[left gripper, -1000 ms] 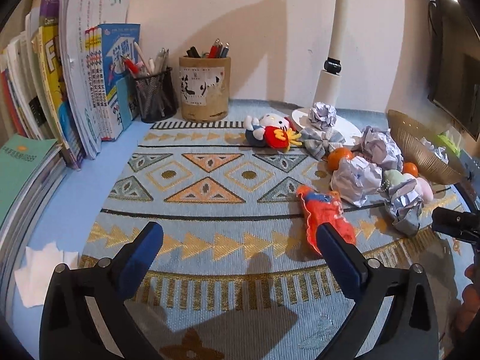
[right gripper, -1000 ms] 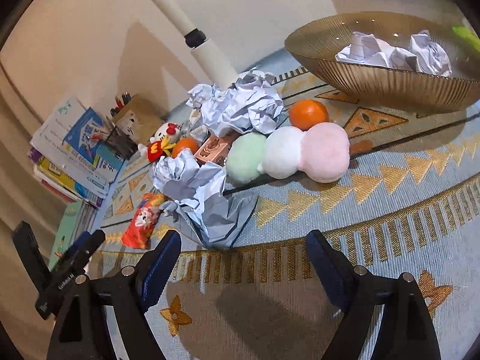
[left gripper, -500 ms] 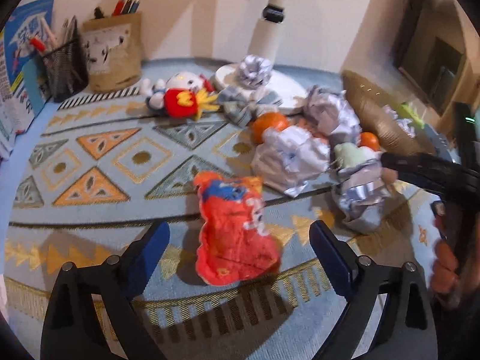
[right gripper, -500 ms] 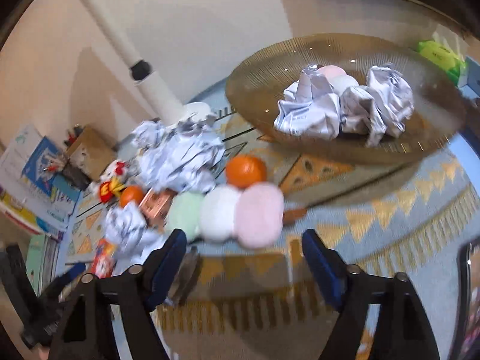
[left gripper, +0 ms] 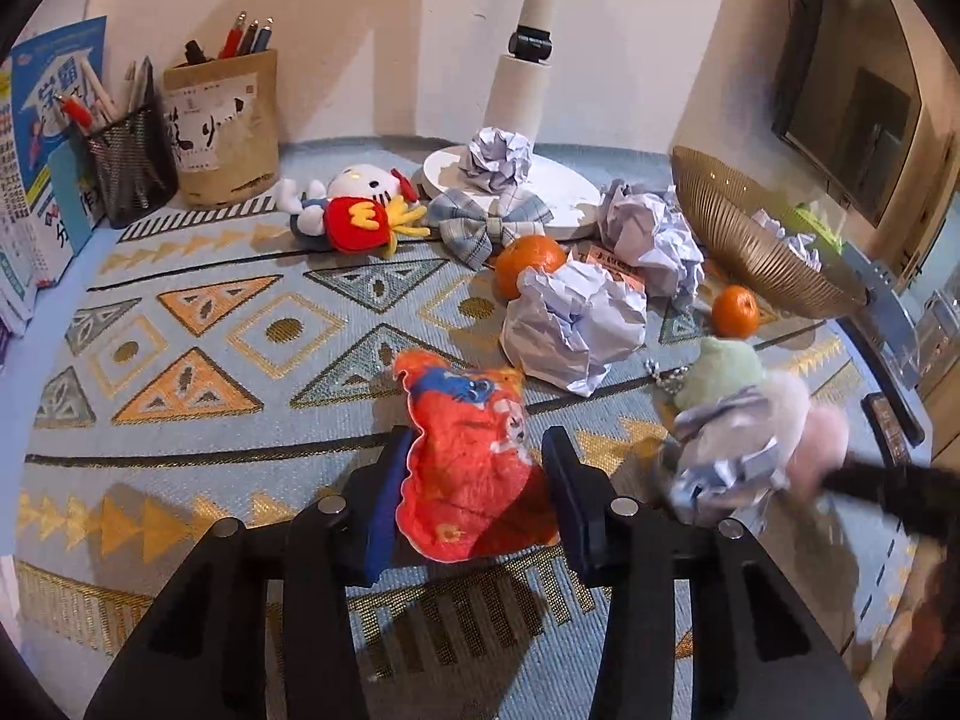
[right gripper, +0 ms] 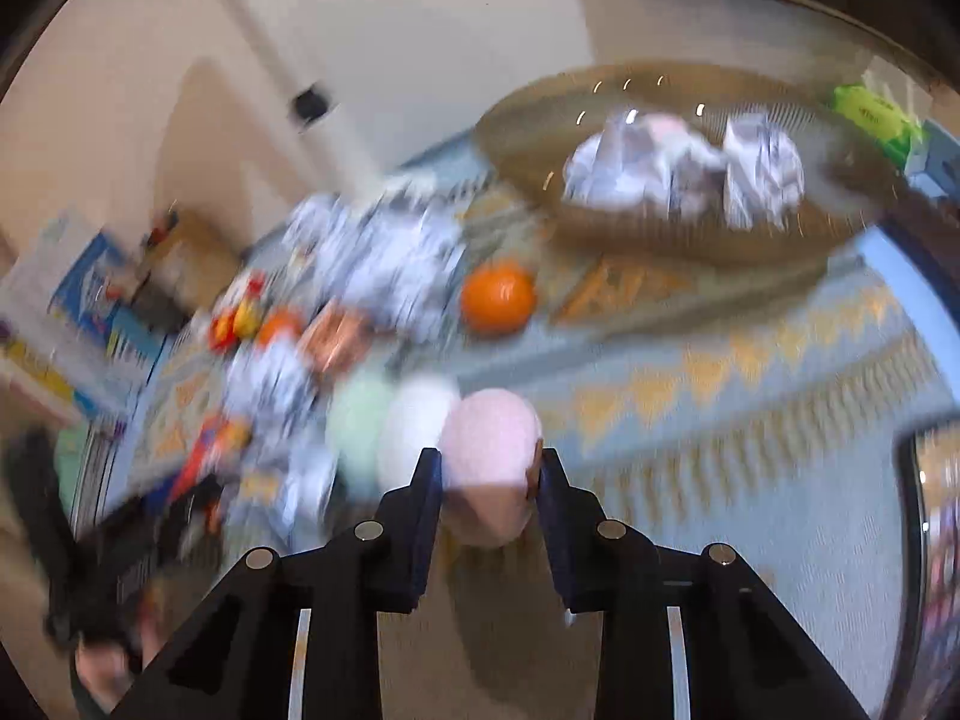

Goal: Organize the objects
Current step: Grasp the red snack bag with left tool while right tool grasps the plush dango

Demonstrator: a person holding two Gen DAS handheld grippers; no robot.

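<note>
The left gripper [left gripper: 474,495] has its two blue pads on both sides of a soft red and orange cloth pouch with blue patches [left gripper: 468,450], and its jaws are closing on it now. The pouch lies on the blue patterned mat [left gripper: 198,324] that covers the desk, with its long side running away from the gripper, so the pads squeeze its short way. The right gripper [right gripper: 489,492] is clamped on the pink end of a fluffy toy made of three soft balls, green, white and pink [right gripper: 420,426]. The green and white balls stick out to the left of that gripper. This picture is smeared, so small things are hard to tell. The big gold ribbed bowl [right gripper: 672,240] sits up ahead of the right gripper and a bit to its right, and it already has balls of crumpled white paper [right gripper: 684,174] in it. My guess is that the toy goes there, and the right hand is the nearer one. A small orange fruit [right gripper: 498,297] lies between the toy and the bowl, so the toy should go over it. The bowl is close to the desk edge on that side, so there is little room past it. The pouch has open mat to its left, but a crumpled paper ball [left gripper: 573,324] lies near on its right.
</note>
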